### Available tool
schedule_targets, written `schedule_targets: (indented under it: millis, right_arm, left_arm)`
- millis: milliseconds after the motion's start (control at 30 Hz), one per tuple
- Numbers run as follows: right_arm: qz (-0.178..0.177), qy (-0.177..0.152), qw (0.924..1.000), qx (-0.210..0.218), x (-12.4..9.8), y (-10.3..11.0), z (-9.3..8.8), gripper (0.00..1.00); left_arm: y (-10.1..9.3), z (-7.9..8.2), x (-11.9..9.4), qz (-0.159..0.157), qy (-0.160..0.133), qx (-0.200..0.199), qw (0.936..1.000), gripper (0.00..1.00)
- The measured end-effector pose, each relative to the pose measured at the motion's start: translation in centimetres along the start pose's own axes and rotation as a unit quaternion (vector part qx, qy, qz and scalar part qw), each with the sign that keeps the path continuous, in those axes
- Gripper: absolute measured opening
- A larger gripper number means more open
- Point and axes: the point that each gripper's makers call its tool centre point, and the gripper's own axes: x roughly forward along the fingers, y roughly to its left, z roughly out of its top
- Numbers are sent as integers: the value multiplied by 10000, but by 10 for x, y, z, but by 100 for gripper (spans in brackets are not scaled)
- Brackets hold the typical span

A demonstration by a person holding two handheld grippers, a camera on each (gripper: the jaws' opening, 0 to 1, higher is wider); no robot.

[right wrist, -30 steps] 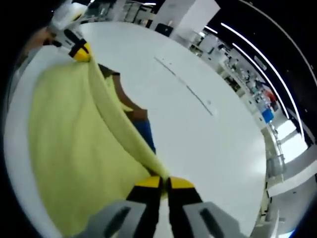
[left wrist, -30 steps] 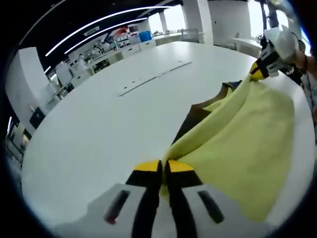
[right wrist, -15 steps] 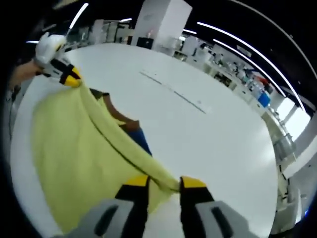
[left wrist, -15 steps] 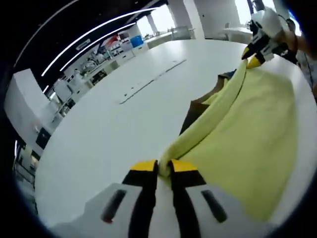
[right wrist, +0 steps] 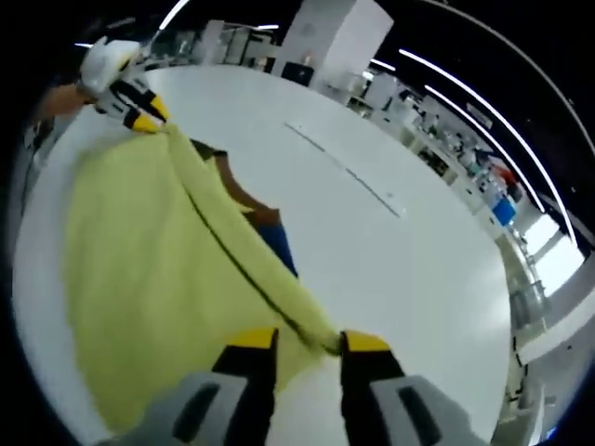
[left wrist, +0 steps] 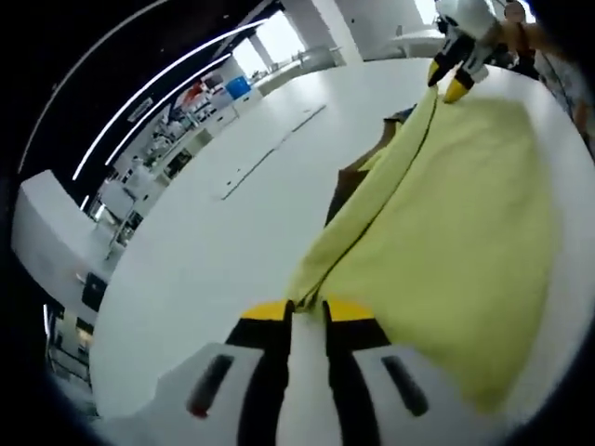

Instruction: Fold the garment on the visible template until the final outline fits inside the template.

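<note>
Although both views are searched for writing, no brand, label or readable text can be made out on anything.

In the left gripper view, the left gripper (left wrist: 307, 311) has its yellow-tipped jaws a small way apart, with the corner of the yellow garment (left wrist: 456, 242) lying at the gap between the tips; whether the jaws grip the cloth or only touch it, I cannot tell. In the right gripper view, the right gripper (right wrist: 297, 342) has its jaws clearly apart, and the folded edge of the garment (right wrist: 139, 269) ends between the two tips without being pinched.

The garment lies spread on the white table (left wrist: 204, 242). Its long folded edge makes a thick roll that runs from one gripper to the other, so the long axis goes along the line between the two grippers. In the left gripper view the right gripper (left wrist: 451, 79) is seen at the far end of this roll, top right, with a person's hand behind it. In the right gripper view the left gripper (right wrist: 139, 113) is at the far end, top left.

Under the roll, on the table side, a brown piece (right wrist: 244, 197) and a blue piece (right wrist: 277, 249) show beside the yellow cloth. Thin dark lines (right wrist: 349, 172) are marked on the table further away.
</note>
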Motion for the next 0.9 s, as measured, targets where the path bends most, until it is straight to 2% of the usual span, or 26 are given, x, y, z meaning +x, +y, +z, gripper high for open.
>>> schedule_targets:
  millis: [133, 167, 267, 333, 367, 433, 500, 633, 733, 800, 900]
  right_arm:
    - [-130, -49, 9999, 10, 7, -6, 1, 20]
    - [-156, -73, 9998, 23, 8, -7, 2, 19]
    - [-254, -104, 9996, 83, 10, -9, 3, 19]
    - [-474, -186, 9981, 336, 14, -18, 6, 18]
    - [-567, -204, 9972, 453, 15, -22, 6, 18]
    - [-784, -329, 9936, 749, 16, -29, 10, 15]
    - [-917, -457, 9889, 1079, 16, -36, 13, 15]
    - [-907, -456, 9856, 1354, 14, -42, 9, 14]
    - [-801, -521, 9806, 1711, 12, -41, 8, 16]
    - [-643, -549, 9765, 1983, 9, -39, 7, 21]
    - [-549, -518, 9764, 2025, 4, -37, 6, 34]
  left_arm:
    - [4, -2, 9, 112, 57, 484, 9987, 7]
    - [5, -5, 12, 120, 50, 528, 9985, 6]
    - [10, 2, 16, 212, 36, 602, 9980, 5]
    - [14, 5, 17, 326, 17, 460, 9984, 4]
    - [19, 7, 23, 323, -148, -297, 9989, 4]
    - [26, 7, 25, 408, -171, -556, 9975, 4]
    - [36, 9, 24, 649, -201, -978, 9929, 8]
    - [43, 5, 17, 788, -153, -1331, 9878, 8]
    - [41, 6, 12, 746, -216, -1671, 9829, 14]
    - [38, 5, 12, 643, -265, -1959, 9782, 19]
    - [35, 7, 10, 505, -349, -2260, 9722, 25]
